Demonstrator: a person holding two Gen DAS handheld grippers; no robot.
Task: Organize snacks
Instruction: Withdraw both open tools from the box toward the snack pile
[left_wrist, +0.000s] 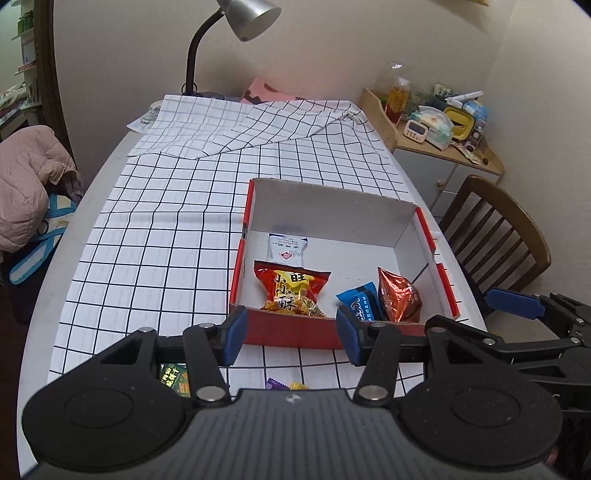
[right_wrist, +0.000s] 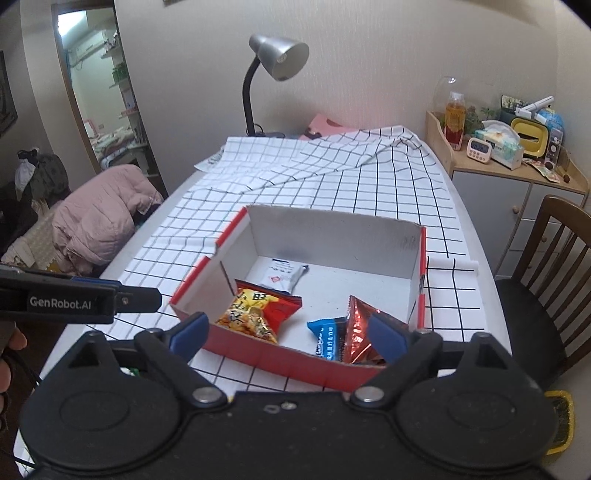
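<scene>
- Left gripper (left_wrist: 291, 332): jaws apart, empty, held just short of the box's near wall.
- Right gripper (right_wrist: 288, 332): jaws apart, empty, over the box's near wall; blue pads flank the near snacks without touching.
- Box (left_wrist: 295, 334): red outside, white inside, open top, on the checked cloth (left_wrist: 166, 221). Likely light card; prone to slide if pushed.
- Inside box, near left: red-yellow bag (left_wrist: 291, 290). Puffed, crinkly, probably brittle contents; pinch at the sealed top edge, lightly.
- Inside box, near right: blue pack (left_wrist: 360, 301) touching copper bag (left_wrist: 399, 295). Foil likely slick; grip across a crimped seam.
- Inside box, toward far wall: white sachet (left_wrist: 286, 249), flat, hard to lift off the floor; take by an end.
- Outside box, nearer than its front wall: green pack (left_wrist: 173, 378), purple and yellow wrappers (left_wrist: 286, 386), mostly hidden by the left gripper. Judged not yet sorted; small, light, easily nudged away.
</scene>
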